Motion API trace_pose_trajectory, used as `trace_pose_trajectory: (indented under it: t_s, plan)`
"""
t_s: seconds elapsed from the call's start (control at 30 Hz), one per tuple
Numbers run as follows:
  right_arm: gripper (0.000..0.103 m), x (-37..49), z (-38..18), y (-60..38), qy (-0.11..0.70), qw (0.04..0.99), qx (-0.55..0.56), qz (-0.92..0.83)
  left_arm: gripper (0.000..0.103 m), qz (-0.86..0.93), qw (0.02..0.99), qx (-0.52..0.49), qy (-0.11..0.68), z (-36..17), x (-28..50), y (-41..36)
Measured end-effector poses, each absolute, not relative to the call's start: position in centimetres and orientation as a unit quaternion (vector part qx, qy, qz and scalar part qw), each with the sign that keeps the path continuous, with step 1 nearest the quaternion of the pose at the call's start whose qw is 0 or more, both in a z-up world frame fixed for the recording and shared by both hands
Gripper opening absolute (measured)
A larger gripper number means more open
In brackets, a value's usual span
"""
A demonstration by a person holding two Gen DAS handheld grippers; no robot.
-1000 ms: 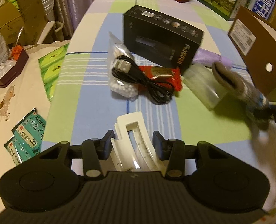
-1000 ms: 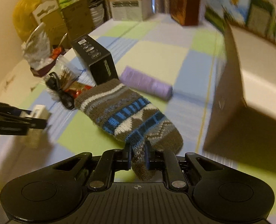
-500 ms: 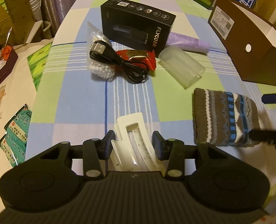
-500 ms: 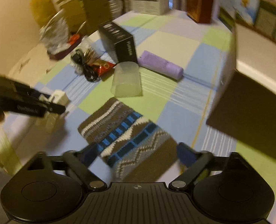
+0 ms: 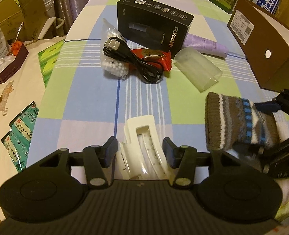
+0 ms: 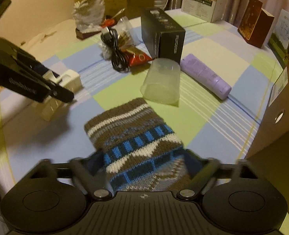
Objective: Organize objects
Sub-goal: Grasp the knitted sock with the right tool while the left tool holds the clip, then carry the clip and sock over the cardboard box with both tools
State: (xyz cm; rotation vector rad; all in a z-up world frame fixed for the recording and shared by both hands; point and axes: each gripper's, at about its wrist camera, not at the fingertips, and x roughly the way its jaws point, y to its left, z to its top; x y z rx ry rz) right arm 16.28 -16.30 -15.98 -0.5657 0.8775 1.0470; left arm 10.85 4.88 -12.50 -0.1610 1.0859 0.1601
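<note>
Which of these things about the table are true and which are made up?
1. The left gripper has a white clip between its fingers. True.
2. The cup stands upright. False: it lies on its side.
3. The black cable lies over the red packet. True.
4. The knitted sock is inside the brown box. False: it lies on the tablecloth, in front of the right gripper.
5. The purple tube is beside the black box. True.
</note>
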Motion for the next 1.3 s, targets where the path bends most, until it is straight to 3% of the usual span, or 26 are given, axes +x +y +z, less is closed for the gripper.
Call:
trace_pose_trajectory:
  t_s: [0.03,0.1,0.13,0.3,0.6,1.3]
  plan:
    - [0.047,16.4,-15.7,-16.6,0.402,0.741,-0.248,0.477,0.040,0.075,0.850,-0.075,0.515,-12.5,10.8,4.8]
    - [0.032,16.6,-15.2,-17.0,0.409,0.747,-0.235,0.469,0.039,0.074,0.850,-0.076,0.515,-12.4,10.6,4.6]
    - [0.029,16.7,-15.0,-17.3,0.414,0.751,-0.226,0.462,0.039,0.074,0.851,-0.076,0.515,-12.4,10.6,4.5]
    - [0.028,17.0,-13.9,-19.4,0.445,0.762,-0.165,0.441,0.033,0.068,0.853,-0.076,0.512,-11.9,10.4,3.6]
    - [0.028,17.1,-12.0,-23.8,0.469,0.781,-0.095,0.402,0.033,0.048,0.858,-0.070,0.507,-10.8,10.5,1.6]
    - [0.028,19.8,-4.8,-33.5,0.423,0.835,-0.002,0.351,0.033,-0.069,0.896,-0.030,0.438,-2.4,15.9,-8.7]
